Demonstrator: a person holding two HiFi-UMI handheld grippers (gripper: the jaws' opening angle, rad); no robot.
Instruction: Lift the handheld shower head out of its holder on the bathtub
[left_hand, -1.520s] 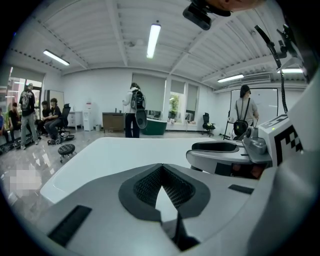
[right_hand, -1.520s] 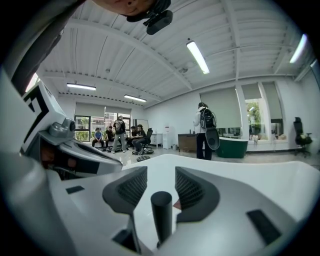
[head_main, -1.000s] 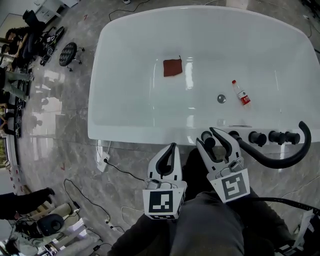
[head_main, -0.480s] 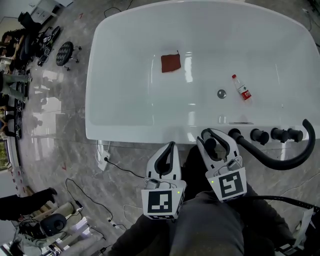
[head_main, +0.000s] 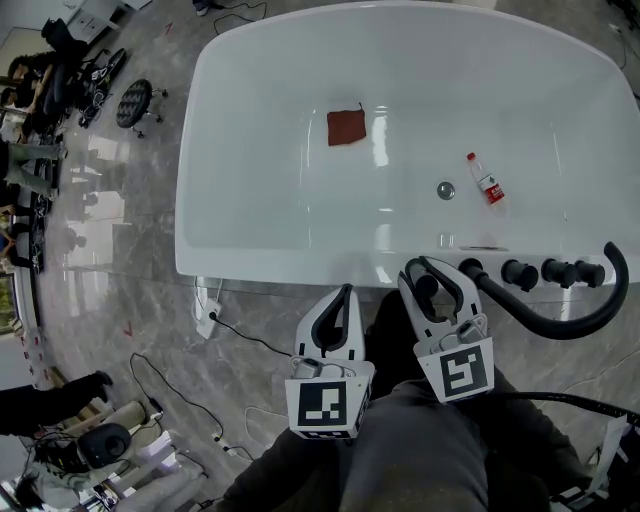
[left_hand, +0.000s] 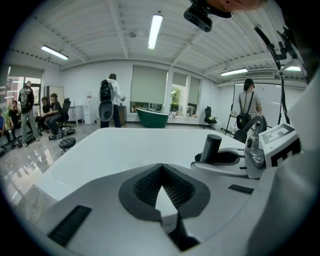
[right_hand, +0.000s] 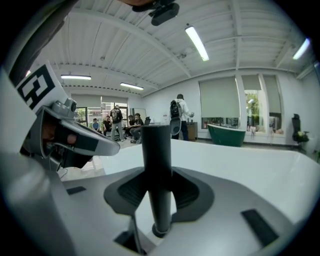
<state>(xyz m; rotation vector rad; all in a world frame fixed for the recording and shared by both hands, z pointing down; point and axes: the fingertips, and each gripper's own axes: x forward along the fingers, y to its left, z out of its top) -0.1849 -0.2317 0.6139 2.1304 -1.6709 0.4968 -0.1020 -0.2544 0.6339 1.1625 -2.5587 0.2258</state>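
The right gripper (head_main: 420, 266) has been closing its jaws around the shower head handle (right_hand: 157, 170) without pinching it yet; the handle stands upright in its holder on the bathtub rim (head_main: 300, 268); the left gripper (head_main: 346, 293), jaws together and empty, hangs just beside the right one, short of the rim.

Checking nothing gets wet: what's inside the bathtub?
A red cloth, a small red-labelled bottle and the drain lie on the bathtub floor. Whatever is under the cloth is covered.

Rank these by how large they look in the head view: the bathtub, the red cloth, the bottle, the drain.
1. bathtub, by far largest.
2. red cloth.
3. bottle, about as long as the cloth but much narrower.
4. drain, smallest.
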